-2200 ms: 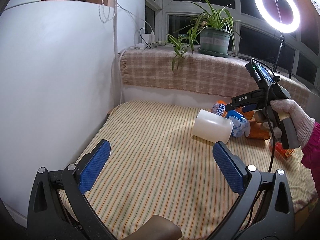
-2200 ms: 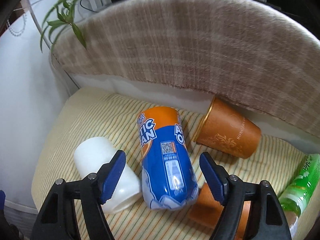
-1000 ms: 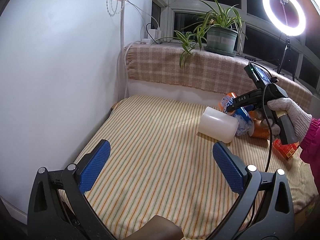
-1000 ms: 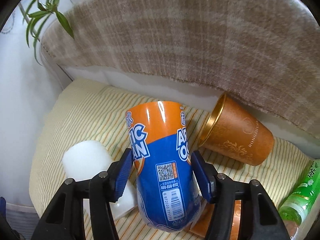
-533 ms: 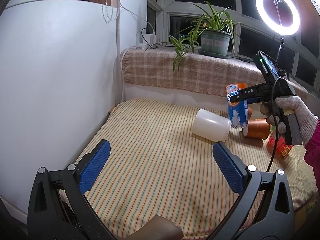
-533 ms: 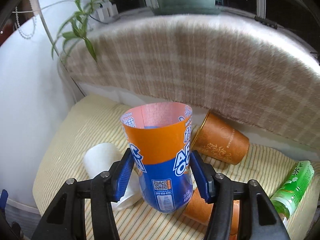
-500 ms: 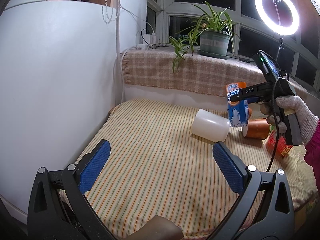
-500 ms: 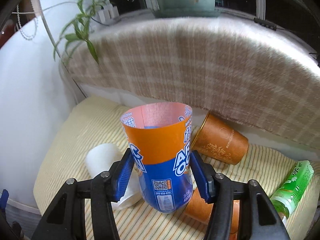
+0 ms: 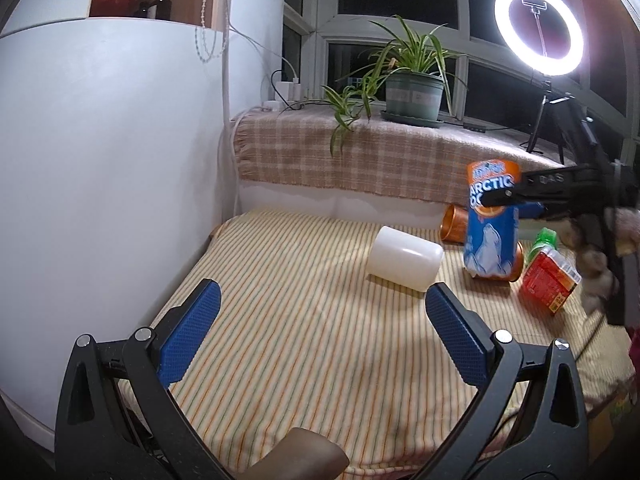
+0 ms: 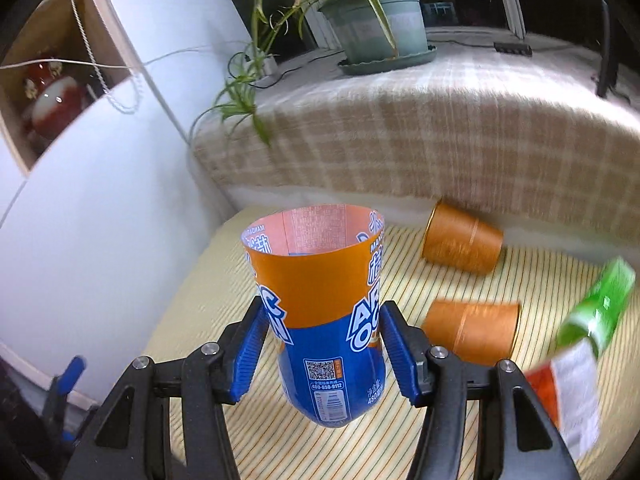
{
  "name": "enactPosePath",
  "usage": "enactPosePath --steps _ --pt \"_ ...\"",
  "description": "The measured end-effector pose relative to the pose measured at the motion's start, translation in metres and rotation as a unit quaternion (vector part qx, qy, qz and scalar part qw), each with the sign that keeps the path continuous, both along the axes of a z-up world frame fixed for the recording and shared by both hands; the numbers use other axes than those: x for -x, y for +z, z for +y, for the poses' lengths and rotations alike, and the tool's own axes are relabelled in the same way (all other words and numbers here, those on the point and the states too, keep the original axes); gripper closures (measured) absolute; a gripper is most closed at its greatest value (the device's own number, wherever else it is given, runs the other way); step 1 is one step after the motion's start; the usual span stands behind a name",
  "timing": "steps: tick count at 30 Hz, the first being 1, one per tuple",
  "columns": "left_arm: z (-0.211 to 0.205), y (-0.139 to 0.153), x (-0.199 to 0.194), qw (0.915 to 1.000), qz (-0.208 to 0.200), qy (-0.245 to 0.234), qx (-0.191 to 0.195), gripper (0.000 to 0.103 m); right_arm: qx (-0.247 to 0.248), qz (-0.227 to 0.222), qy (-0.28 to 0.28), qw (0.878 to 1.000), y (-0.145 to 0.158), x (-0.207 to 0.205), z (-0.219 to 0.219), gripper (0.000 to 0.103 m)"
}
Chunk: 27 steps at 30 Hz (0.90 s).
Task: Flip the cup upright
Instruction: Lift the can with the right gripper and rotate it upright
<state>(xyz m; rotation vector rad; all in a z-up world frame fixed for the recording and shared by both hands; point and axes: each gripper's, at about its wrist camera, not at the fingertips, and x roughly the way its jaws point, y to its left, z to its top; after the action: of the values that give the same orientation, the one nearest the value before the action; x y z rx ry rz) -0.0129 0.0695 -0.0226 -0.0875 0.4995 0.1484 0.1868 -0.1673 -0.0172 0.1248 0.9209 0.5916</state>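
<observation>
The right gripper (image 10: 324,344) clamps the orange-and-blue cup (image 10: 320,304) mouth-up above the striped mat (image 9: 300,312) near its far right corner, ready for setting down, while the left gripper (image 9: 320,332) gapes empty.

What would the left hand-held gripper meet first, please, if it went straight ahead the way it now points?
Probably the white plastic cup lying on its side, slightly right of centre between the open left hand-held gripper fingers. Only bare striped cloth lies before it, though depth is hard to judge.
</observation>
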Motion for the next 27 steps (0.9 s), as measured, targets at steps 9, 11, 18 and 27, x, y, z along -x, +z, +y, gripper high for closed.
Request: enactPosePath --steps 9,11,18,27 --pt "-0.010 -0.002 -0.010 0.9990 0.019 -0.037 0.015 0.000 -0.067 0.072 0.000 0.995 -0.023 0.046 -0.029 0.044" --pt "-0.012 -0.003 -0.012 0.9985 0.024 -0.044 0.021 0.000 -0.078 0.099 0.000 0.992 -0.036 0.056 -0.034 0.044" --pt "-0.019 -0.011 -0.025 0.9929 0.055 -0.084 0.064 0.000 -0.107 0.183 -0.002 0.977 -0.081 0.066 -0.044 0.044" --pt "-0.023 -0.022 -0.036 0.9865 0.084 -0.107 0.092 0.001 -0.114 0.209 -0.025 0.971 -0.107 0.047 -0.048 0.042"
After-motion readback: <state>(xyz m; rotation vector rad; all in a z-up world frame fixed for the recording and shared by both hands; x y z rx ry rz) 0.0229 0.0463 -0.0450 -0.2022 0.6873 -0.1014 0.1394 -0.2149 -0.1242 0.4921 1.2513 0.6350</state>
